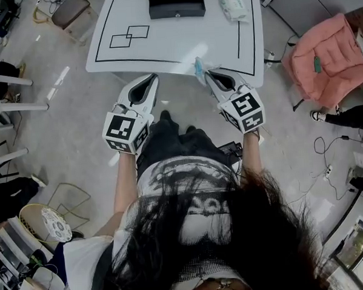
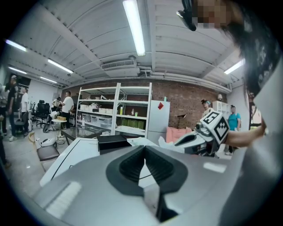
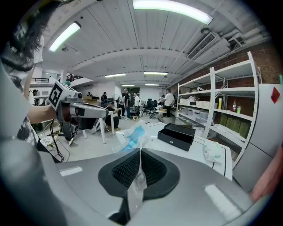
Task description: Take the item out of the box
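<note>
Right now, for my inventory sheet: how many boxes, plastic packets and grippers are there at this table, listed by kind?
black box: 1
plastic packet: 2 (one lying on the white table, one clamped in the right gripper)
gripper: 2 (the right gripper, plus the left gripper, shut and empty)
Total: 5

- An open-plan robotics lab or workshop in a loft-like industrial hall.
- Bare brick wall (image 2: 190, 95), white metal shelving (image 2: 116, 110) stocked with bins and bottles, and a concrete floor (image 1: 65, 129).
- Long tube lights (image 2: 134, 26) and a ceiling air-conditioning unit (image 2: 118, 64) overhead.
- A white work table (image 1: 176, 38) marked with black taped outlines.
- Loose cables (image 1: 327, 143) on the floor.
- Office chairs (image 2: 42, 108) and standing people (image 3: 128, 99) farther back.
</note>
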`<state>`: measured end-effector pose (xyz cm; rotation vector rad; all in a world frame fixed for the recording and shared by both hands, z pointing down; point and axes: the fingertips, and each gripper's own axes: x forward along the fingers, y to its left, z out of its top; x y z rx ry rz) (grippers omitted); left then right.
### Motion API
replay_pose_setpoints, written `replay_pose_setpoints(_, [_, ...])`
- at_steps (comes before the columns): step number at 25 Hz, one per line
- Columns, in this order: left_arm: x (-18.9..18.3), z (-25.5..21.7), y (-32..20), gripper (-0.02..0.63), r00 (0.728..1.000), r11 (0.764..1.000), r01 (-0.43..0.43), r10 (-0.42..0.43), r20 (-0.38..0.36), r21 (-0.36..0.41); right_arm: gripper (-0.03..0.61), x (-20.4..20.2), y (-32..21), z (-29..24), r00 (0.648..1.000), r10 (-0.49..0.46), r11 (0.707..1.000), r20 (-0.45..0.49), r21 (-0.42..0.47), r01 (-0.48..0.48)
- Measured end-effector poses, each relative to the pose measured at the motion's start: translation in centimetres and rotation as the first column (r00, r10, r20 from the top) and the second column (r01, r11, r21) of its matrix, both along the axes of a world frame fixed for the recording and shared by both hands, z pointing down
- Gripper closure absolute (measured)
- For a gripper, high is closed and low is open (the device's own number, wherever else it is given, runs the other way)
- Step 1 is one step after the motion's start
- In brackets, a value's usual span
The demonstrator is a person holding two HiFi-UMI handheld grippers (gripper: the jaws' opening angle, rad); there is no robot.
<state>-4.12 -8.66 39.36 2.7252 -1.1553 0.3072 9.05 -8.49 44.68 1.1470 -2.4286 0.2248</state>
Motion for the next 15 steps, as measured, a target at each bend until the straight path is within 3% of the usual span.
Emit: replay_pose_setpoints(15, [2.3,-0.2,7.4,0.614,0.999,0.999,0.043,-0.043,0.0,0.033,0.569,1.6,6.6,0.0,0.998,-0.055,0.998,0.006,0.044,0.055])
